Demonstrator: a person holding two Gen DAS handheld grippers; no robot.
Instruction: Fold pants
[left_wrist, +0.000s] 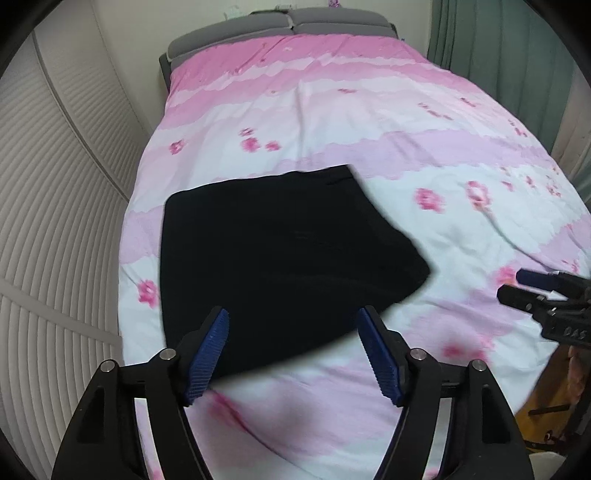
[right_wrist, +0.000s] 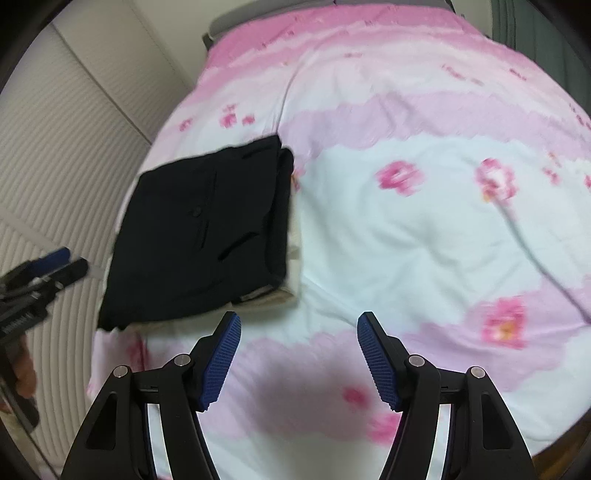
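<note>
1. Left wrist view shows the black pants lying as a compact, roughly rectangular packet on the pink floral duvet, near the bed's left edge and the louvred wardrobe doors.
2. Right wrist view shows the same packet with stacked layers along its right side, a back pocket with a button on top, and a pale lining or label peeking out at the near right corner. Judging from that, the folding looks essentially done; at most a little squaring of the edges may be left.
3. Left gripper hovers over the packet's near edge with its jaws spread wide and nothing between the blue pads.
4. Right gripper is likewise wide open and empty, over bare duvet just right of the packet's near corner.
5. Neither gripper touches the cloth; both appear to be clear of it.
6. The packet's long axis runs from the foot of the bed towards the grey headboard, slightly skewed; the folded, layered edge faces the bed's middle. Which end holds the waistband cannot be told for certain.
</note>
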